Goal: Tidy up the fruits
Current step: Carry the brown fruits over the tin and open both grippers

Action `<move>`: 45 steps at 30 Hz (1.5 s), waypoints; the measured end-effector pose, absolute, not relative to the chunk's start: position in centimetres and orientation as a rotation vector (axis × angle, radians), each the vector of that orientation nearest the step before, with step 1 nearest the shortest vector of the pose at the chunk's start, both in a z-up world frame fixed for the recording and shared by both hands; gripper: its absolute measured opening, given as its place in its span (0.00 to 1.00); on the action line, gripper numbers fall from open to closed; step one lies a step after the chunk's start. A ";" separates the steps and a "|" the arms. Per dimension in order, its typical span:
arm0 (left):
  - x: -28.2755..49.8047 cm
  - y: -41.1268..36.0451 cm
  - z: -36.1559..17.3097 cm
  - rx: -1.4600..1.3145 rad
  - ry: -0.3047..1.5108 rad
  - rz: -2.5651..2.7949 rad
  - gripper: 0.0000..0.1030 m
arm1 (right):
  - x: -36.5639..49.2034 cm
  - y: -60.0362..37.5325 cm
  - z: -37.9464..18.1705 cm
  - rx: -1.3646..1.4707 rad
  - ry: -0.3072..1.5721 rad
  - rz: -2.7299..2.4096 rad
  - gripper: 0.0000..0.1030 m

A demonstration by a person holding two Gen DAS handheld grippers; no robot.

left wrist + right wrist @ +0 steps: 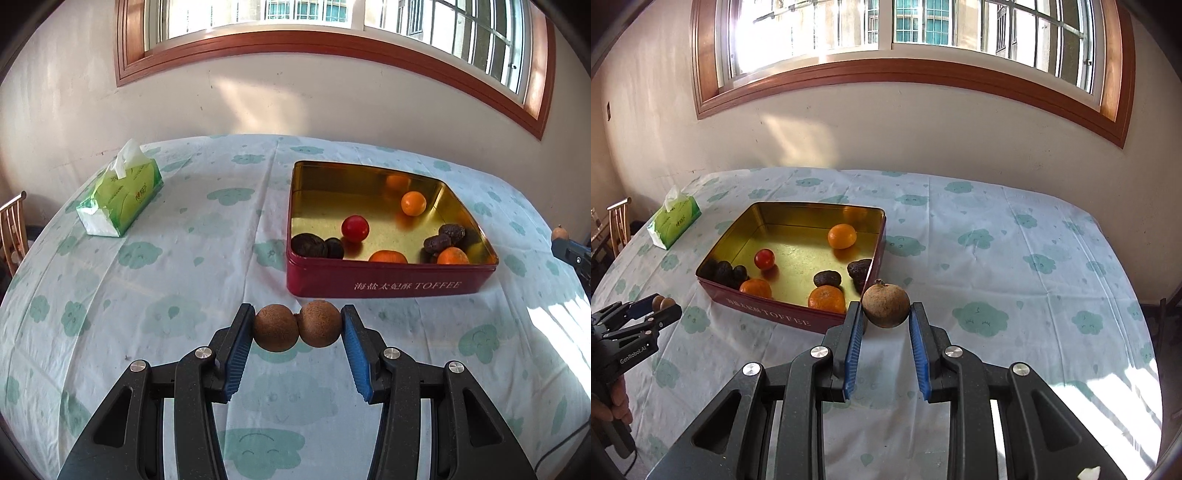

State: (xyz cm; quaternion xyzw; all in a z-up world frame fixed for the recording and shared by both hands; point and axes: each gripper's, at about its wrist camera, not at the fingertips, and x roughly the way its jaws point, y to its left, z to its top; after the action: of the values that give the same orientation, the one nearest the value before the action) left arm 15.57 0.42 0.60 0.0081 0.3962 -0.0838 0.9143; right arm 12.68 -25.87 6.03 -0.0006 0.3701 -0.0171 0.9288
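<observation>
Fruits are divided between the tin and the two grippers. In the left wrist view, a tissue pack (120, 197) lies at the upper left of the frame on the tablecloth (207, 258). At the lower centre, the left gripper (297, 326) is seen pinching a pair of joined brown fruits (297, 328); the pair's long axis runs across the gap, one pad pressed on each end. To the upper right, the red toffee tin (388, 284) lies just beyond the fingertips, and it holds a red fruit (355, 228), orange fruits and dark wrinkled fruits.

In the right wrist view, the tin appears at centre left, and the right gripper (886, 314) is closed on a single round brown fruit (885, 303), held clear of the cloth at the tin's near right corner. The tin is judged to lie ahead and to the left of these jaws.

Both held fruits sit at the very fingertips. The right gripper is judged the nearer to the tin's rim; a short forward-left carry over the wall is what release calls for. The shallow tip grip on the doubled fruit could slip.
</observation>
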 end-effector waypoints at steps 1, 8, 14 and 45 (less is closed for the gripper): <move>15.8 0.4 0.8 0.017 0.814 -0.175 0.47 | 12.8 -25.6 6.0 -0.002 0.760 -0.031 0.23; 17.5 -0.5 1.6 0.033 0.803 -0.200 0.47 | 14.3 -23.2 4.6 0.003 0.791 0.033 0.23; 19.4 -1.5 2.2 0.049 0.793 -0.211 0.47 | 16.6 -21.6 4.1 -0.002 0.796 0.072 0.23; 25.7 -4.4 -0.7 0.112 0.854 -0.209 0.47 | 23.3 -21.4 -0.4 -0.006 0.901 0.058 0.23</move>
State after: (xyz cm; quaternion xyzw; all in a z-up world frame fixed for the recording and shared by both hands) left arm 25.67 -4.42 -0.72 0.0541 0.4131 -0.1009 0.9035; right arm 23.30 -21.43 -0.41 -0.0031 0.4354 0.0281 0.8998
